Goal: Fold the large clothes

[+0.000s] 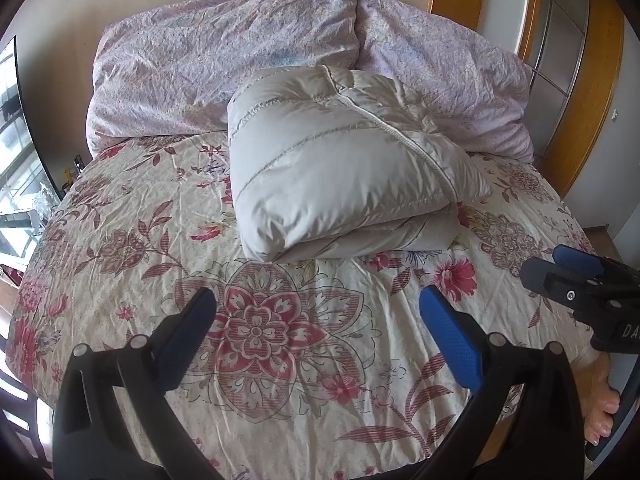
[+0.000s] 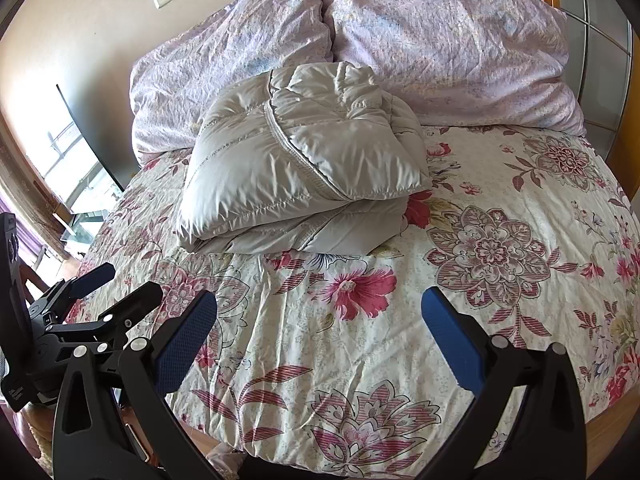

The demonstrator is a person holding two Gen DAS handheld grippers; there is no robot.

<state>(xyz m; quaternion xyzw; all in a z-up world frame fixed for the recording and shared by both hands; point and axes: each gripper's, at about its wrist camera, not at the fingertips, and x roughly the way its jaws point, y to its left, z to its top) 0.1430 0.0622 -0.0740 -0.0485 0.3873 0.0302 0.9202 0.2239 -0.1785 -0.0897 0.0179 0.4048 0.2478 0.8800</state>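
Jacket (image 1: pixel 340 168) folded (edges clear) — 2 grippers gape, apart.

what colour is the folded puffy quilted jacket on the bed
Pale silvery grey puffy quilted jacket, clearest in the right wrist view.

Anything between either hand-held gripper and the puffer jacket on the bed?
Nothing visible. The folded grey jacket lies ahead of both; only flat floral bedspread lies between it and the open left hand-held gripper and open right hand-held gripper. The pillows are behind it.
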